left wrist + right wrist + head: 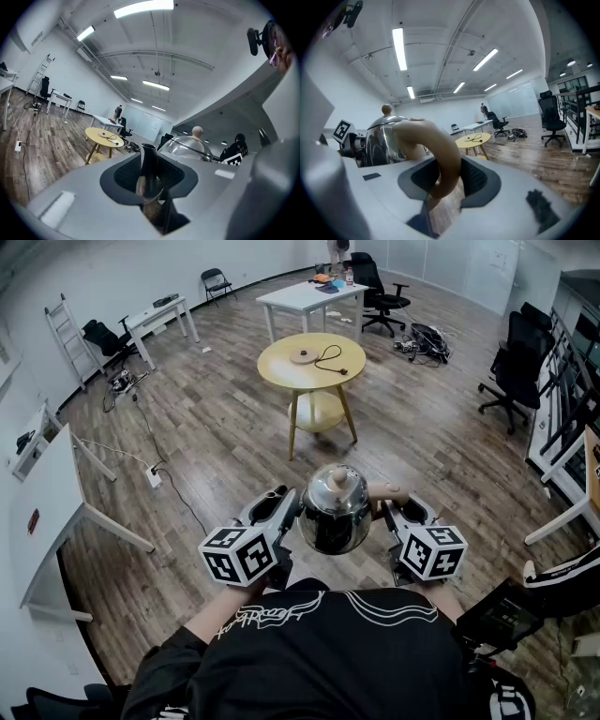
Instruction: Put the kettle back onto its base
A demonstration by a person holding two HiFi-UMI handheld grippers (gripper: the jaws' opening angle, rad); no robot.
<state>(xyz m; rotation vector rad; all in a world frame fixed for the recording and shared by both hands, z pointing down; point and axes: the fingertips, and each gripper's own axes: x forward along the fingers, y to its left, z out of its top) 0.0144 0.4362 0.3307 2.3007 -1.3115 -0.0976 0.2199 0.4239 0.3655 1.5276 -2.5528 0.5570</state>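
The left gripper [149, 177] has its jaws closed on the dark spout [148, 161], and the right gripper [443, 177], jaws set wider, clamps the tan handle [436, 143]. Together the two hold the one steel kettle [335, 512] in the air in front of the person's chest. The single base [302, 356] lies on the one round yellow table [281, 376], well ahead across bare wood floor [234, 451], with a white table [52, 488] at the left edge and a black office chair [511, 371] at the right.
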